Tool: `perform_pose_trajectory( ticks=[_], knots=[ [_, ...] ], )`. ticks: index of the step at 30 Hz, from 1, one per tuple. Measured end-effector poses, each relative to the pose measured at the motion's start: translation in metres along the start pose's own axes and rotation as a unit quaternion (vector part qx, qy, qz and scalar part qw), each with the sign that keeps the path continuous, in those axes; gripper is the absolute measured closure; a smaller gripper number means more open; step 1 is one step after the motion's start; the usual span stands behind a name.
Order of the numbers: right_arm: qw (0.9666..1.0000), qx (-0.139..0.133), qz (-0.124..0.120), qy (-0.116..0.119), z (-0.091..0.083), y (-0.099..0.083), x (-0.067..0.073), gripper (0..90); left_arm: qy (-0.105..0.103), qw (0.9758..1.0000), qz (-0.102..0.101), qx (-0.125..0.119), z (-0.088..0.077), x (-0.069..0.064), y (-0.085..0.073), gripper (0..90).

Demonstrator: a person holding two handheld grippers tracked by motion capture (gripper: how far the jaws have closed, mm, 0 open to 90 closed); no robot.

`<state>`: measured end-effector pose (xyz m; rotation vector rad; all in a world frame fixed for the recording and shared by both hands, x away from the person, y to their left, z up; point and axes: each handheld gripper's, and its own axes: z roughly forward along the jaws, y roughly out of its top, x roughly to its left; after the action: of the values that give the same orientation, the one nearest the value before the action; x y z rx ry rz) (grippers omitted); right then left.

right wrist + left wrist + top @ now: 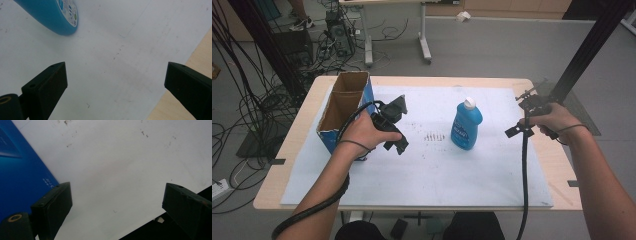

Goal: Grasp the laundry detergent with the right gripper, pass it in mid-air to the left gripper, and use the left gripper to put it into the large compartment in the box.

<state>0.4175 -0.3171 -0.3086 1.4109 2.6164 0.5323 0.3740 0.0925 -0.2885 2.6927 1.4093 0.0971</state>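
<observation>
High view: a wooden bench (287,145) covered by a white sheet (427,170) is seen from above. An open blue cardboard box (343,107) is set at the sheet's left edge, and a blue bottle (466,125) with a white cap is stood upright near the middle. The left tool (393,125) is held just beside the box, above the sheet; in the left gripper view its jaws are seen wide apart, with the box's blue wall close at the left. The right tool (526,116) is held over the sheet's right edge, well apart from the bottle; its jaws are likewise spread, nothing between them, and the bottle's base is seen beyond the left jaw.
</observation>
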Motion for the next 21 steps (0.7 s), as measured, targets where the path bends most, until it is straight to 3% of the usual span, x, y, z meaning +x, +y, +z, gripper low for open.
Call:
perform_pose_trajectory(
  ticks=[21],
  knots=[
    [0.9999,-0.009,-0.005,0.01,0.015,-0.015,0.007,4.6,-0.002,1.0,0.003,0.002,0.006,0.0,0.0,9.6]
  ],
)
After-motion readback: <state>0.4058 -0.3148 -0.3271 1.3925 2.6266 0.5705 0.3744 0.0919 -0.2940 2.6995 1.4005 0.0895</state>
